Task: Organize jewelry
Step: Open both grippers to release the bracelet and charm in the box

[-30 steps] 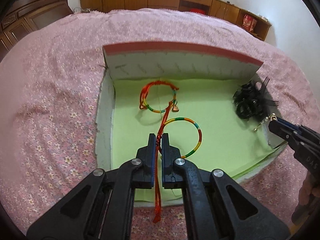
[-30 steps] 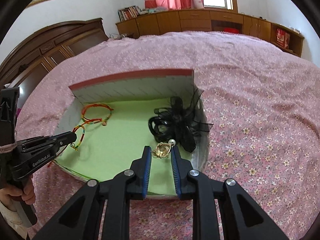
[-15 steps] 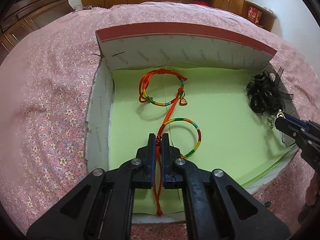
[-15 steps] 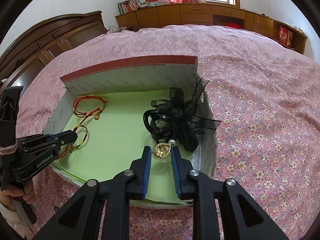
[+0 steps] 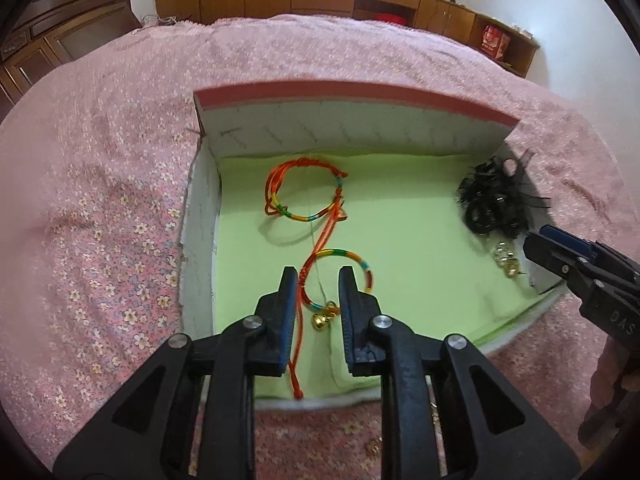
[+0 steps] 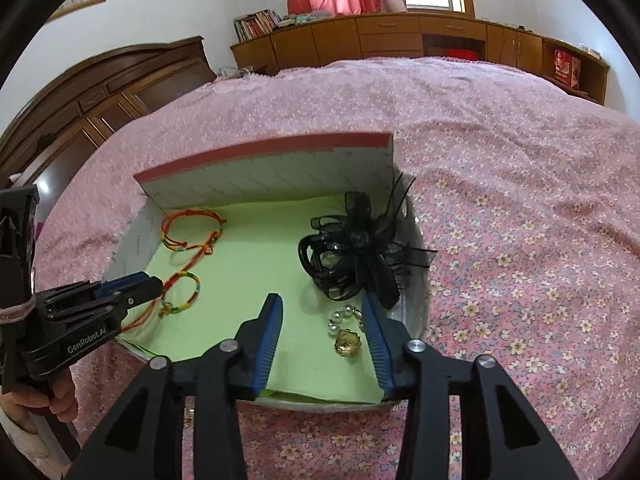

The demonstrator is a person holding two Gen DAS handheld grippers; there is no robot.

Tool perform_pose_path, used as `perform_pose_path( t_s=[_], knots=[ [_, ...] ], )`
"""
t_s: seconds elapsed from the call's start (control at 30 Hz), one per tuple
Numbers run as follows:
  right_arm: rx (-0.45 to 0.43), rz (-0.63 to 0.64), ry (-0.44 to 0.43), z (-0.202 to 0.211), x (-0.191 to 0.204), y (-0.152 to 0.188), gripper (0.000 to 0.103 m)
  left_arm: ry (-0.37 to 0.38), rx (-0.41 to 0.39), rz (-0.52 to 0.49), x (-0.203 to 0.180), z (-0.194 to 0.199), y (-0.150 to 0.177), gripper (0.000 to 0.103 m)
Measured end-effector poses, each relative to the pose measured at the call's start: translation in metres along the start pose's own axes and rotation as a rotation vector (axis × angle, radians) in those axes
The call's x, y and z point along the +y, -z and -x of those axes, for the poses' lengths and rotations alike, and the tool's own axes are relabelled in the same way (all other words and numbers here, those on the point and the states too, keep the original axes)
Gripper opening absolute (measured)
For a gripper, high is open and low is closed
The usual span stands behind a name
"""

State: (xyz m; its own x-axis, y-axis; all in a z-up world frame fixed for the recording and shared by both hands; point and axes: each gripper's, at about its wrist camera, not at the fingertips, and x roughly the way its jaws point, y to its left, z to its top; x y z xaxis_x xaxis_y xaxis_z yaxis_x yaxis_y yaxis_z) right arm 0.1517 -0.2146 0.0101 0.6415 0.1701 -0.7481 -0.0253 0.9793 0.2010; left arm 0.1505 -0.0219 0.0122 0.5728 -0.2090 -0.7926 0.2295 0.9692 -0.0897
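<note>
Both of your grippers have just been opening over the shallow box (image 5: pixel 204 240) with the green liner, which sits on the pink floral bedspread (image 6: pixel 520 240). Your left gripper (image 5: pixel 319 292) has its fingers apart, with the near braided cord bracelet (image 5: pixel 340 256) and its small gold charm (image 5: pixel 322 320) lying loose between them on the liner, pressed by neither pad; a second braided bracelet (image 5: pixel 304 192) lies nearer the box's back wall, the red tails of the two crossing. Your right gripper (image 6: pixel 322 320) is also spread, and the gold and pearl earring (image 6: pixel 346 332) rests between its fingers at the box's near right corner, just in front of the black mesh hair bow (image 6: pixel 356 256). Judging by looks, the bracelets are light and limp, so they will likely sag and drag their tails; take them by the knotted cord beside the charm, not the loop's far side. The earring looks small, hard and probably slippery, with delicate links; pinch the gold body gently. The bow looks springy and likely to snag neighbours.
</note>
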Motion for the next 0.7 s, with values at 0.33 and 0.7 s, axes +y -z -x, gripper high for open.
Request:
perform_pose_path(
  t_s=[0.33,0.7],
  knots=[
    [-0.085,-0.017,-0.028,0.051,0.010,0.002,0.046,0.037,-0.053,0.015,-0.006,0.044,0.012,0.015],
    [-0.107,-0.032,-0.050,0.083,0.020,0.024,0.046,0.062,-0.054,0.027,-0.002,0.061,0.033,0.017]
  ],
)
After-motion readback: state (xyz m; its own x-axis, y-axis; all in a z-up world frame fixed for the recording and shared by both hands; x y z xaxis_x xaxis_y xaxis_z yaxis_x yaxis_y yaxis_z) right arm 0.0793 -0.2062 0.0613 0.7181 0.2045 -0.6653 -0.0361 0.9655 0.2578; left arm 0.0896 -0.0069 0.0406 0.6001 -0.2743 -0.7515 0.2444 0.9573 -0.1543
